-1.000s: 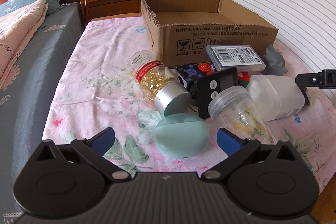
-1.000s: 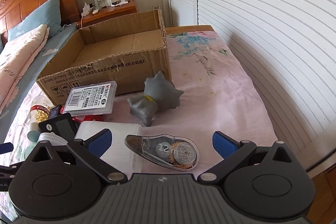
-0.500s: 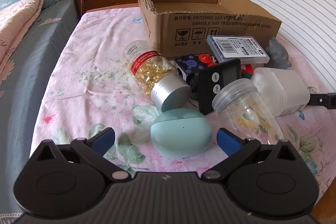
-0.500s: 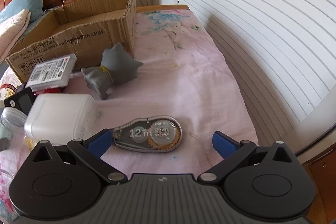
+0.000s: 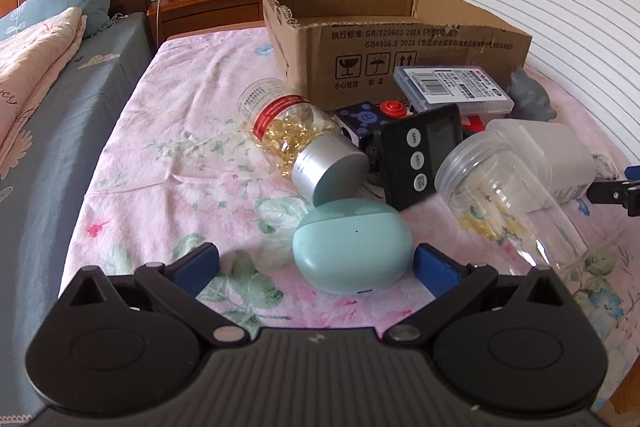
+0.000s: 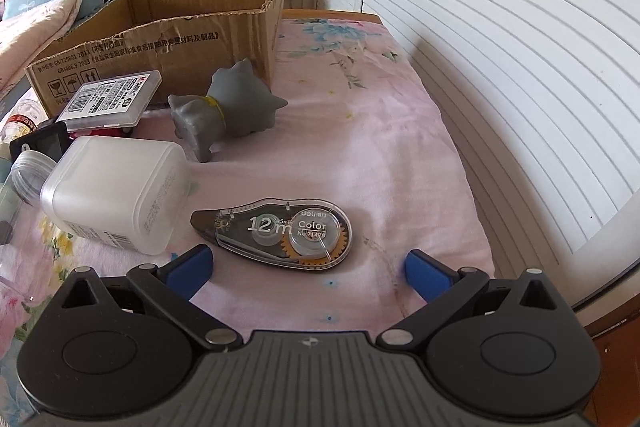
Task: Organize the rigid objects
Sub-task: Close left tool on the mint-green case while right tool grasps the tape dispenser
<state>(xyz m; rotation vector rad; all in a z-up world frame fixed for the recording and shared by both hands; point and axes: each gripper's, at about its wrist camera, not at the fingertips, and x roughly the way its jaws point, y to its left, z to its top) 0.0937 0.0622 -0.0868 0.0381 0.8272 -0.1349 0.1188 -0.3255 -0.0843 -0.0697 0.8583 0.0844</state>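
Hovering low over the near edge of the bed (image 5: 168, 131), left gripper (image 5: 316, 265) with fingers spread wide, nothing between the pads yet; mint case (image 5: 352, 247) lying just ahead, close to the right pad. Right gripper (image 6: 308, 269) likewise gaping and empty, tape roller (image 6: 276, 231) lying flat on the sheet just in front, nearer the left finger than the right.

Risking a slip on the case: rounded, smooth shell, likely squirting forward out of closing pads toward the pill bottle (image 5: 296, 135) lying on its side just behind it. Risking a roll too, since a nudge to that bottle or to the clear jar (image 5: 508, 199) beside the case could be sending either toward the bed's edge. Risking an off-centre pinch on the roller: thin, flat, pressed into soft bedding, so pads possibly scraping fabric instead of catching its rim.

Crowding the middle of the bed: black timer (image 5: 420, 151) leaning behind the case, white tub (image 6: 116, 195) on its side just left of the roller, grey cat figure (image 6: 228, 107) and a flat labelled case (image 6: 112, 99) in front of the box (image 6: 160, 35). Standing open at the far side, box reachable only over that clutter.
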